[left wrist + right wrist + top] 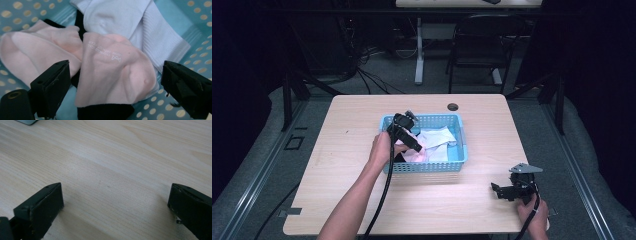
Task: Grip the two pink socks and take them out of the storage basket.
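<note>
Wood grain lies under my right gripper, parked at the near right of the table, jaws wide, holding nothing. Farther in, my left gripper hangs inside the blue basket, jaws wide astride the pink sock with the printed logo, pads not yet touching it. I judge this the reach-to-grasp step: next I must lower and pinch that sock alone, clear of the white sock beyond.
</note>
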`<act>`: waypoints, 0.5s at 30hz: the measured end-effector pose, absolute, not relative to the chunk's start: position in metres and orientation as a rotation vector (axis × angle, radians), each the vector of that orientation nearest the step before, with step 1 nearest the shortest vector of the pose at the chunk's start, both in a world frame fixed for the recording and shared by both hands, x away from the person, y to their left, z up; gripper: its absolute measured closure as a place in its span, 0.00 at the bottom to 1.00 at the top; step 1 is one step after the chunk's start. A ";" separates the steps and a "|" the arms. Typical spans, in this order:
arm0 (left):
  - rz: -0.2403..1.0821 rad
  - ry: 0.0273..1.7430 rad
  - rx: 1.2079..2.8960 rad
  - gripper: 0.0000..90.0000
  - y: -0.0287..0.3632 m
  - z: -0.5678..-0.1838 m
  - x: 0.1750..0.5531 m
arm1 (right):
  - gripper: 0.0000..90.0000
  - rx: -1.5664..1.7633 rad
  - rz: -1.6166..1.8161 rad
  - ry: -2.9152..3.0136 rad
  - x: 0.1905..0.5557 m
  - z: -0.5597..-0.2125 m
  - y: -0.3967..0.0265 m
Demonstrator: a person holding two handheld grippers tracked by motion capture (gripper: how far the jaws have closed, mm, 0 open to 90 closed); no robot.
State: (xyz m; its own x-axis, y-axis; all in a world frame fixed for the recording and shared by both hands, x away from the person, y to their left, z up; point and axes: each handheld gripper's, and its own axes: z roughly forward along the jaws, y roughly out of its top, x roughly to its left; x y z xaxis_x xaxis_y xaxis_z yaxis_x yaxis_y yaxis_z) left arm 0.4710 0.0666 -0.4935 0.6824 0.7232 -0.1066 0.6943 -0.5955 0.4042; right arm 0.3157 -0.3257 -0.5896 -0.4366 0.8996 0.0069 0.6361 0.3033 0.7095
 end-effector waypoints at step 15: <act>0.141 1.185 2.604 0.50 0.052 -0.514 0.479 | 0.00 1.372 0.914 2.184 0.316 -0.590 -0.326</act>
State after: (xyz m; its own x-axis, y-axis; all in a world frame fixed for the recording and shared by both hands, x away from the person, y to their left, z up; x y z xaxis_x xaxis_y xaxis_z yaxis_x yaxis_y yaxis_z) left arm 0.4794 0.0520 -0.5144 0.6594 0.7513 -0.0254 0.7244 -0.6261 0.2885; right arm 0.3157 -0.3258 -0.5896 -0.4365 0.8997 0.0066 0.6361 0.3034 0.7094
